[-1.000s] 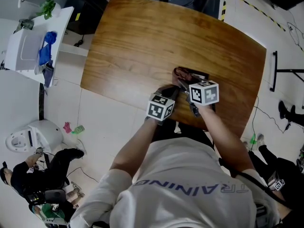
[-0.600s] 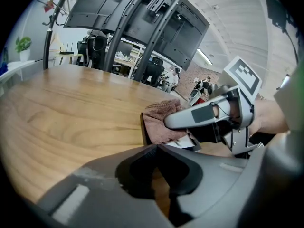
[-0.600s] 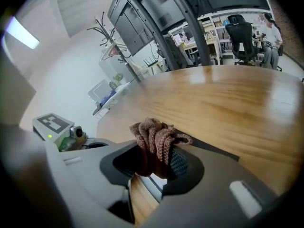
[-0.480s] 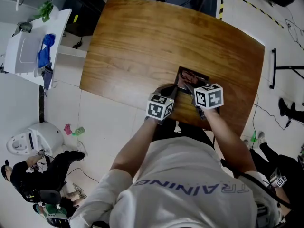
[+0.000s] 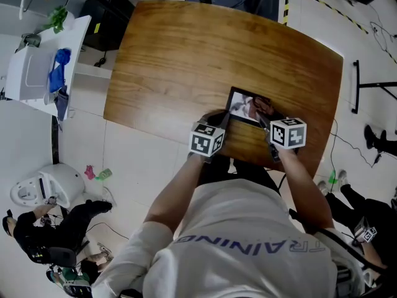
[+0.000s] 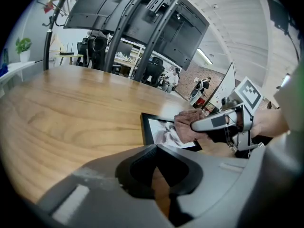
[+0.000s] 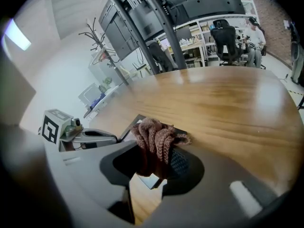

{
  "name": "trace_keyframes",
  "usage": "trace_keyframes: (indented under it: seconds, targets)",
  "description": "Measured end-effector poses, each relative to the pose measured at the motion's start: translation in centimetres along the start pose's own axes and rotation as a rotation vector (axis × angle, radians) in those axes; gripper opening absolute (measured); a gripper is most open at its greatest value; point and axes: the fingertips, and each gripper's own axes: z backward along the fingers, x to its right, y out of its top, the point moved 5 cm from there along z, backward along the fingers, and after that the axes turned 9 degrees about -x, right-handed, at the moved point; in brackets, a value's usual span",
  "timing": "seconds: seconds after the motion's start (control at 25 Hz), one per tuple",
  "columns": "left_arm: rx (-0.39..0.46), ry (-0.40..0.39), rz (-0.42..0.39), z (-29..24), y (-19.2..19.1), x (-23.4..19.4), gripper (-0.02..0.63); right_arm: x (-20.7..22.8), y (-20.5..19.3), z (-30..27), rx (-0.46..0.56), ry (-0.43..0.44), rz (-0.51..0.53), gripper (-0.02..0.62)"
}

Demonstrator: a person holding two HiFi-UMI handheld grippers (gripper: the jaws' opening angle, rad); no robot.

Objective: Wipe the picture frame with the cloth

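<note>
A black picture frame (image 5: 243,106) lies flat on the wooden table (image 5: 186,61), close to its near edge. My right gripper (image 5: 263,112) is shut on a bunched brown cloth (image 5: 263,106), which rests on the frame's right part. In the right gripper view the cloth (image 7: 157,137) bulges out of the jaws (image 7: 156,151) over the frame's corner (image 7: 145,178). My left gripper (image 5: 224,120) is shut at the frame's near left corner. In the left gripper view the frame (image 6: 159,127) runs under the fingertips (image 6: 156,148); its near edge is hidden.
A white side unit (image 5: 37,61) with a blue item stands left of the table. A person (image 5: 56,228) sits on the floor at the lower left. A black stand (image 5: 372,92) and cables lie to the right. A monitor rig (image 6: 137,18) rises behind the table.
My right gripper has dragged the cloth rightward across the frame, uncovering more of the picture. The left gripper has stayed at the frame's left corner.
</note>
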Motion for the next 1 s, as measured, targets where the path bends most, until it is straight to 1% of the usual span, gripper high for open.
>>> trace_keyframes:
  seconds: [0.2,0.4,0.48,0.56,0.64,0.72,0.84,1.0]
  targets:
    - [-0.001,-0.004,0.003,0.0,0.0,0.0,0.005,1.8,-0.8,1.5,0.006,-0.025,-0.03,0.132]
    - [-0.01,-0.007,-0.002,0.4,0.2,0.1,0.005,2.1,-0.5,1.4,0.009,-0.023,-0.041,0.132]
    - [-0.021,-0.007,-0.039,0.5,0.2,0.1,0.005,1.6,-0.2,1.5,0.009,-0.005,-0.051,0.132]
    - [-0.009,-0.013,-0.069,0.6,1.1,-0.5,0.005,0.6,0.5,1.9,0.02,0.015,-0.036,0.132]
    - [0.018,-0.019,-0.094,0.8,3.1,-1.3,0.005,-0.9,1.2,2.0,0.03,0.042,-0.011,0.132]
    - [0.019,-0.031,-0.137,0.5,5.1,-1.9,0.005,-2.5,1.2,1.4,0.024,0.07,0.006,0.132]
    - [-0.026,-0.045,-0.216,-0.7,6.6,-2.4,0.005,-3.8,0.5,0.1,0.011,0.088,-0.001,0.132]
    - [-0.079,-0.085,-0.26,-2.1,7.2,-2.4,0.005,-3.6,-0.2,-0.2,0.004,0.083,-0.025,0.132]
